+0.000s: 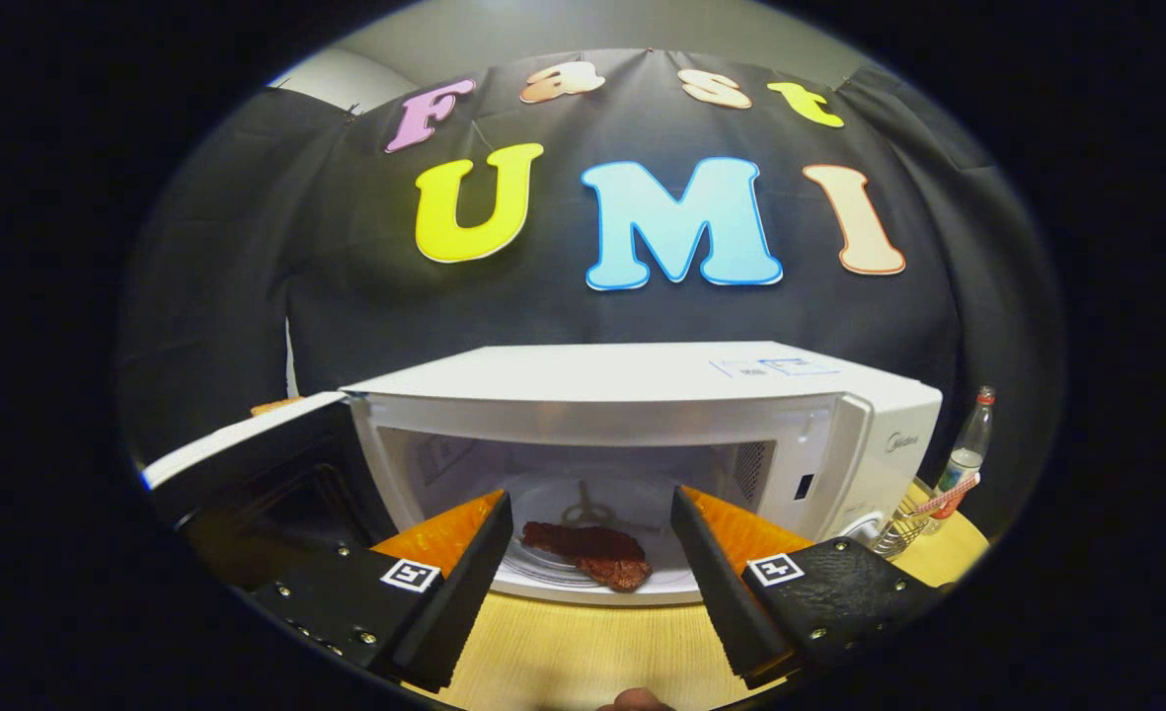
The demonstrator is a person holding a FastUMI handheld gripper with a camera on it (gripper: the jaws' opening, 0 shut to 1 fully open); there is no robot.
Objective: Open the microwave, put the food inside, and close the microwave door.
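Observation:
A white microwave (642, 380) stands on the wooden table (583, 652) with its door (247, 464) swung wide open to the left. Inside, a dark brown piece of food (590, 553), like a slab of meat, lies on the glass turntable plate (553, 568) near the front of the cavity. My gripper (590, 513) is open, its two fingers spread apart just in front of the cavity opening. The food lies beyond and between them, and nothing is held.
To the right of the microwave stand a clear bottle with a red cap (968, 449) and a wire utensil (903, 528) on the table. The open door takes up the space at the left.

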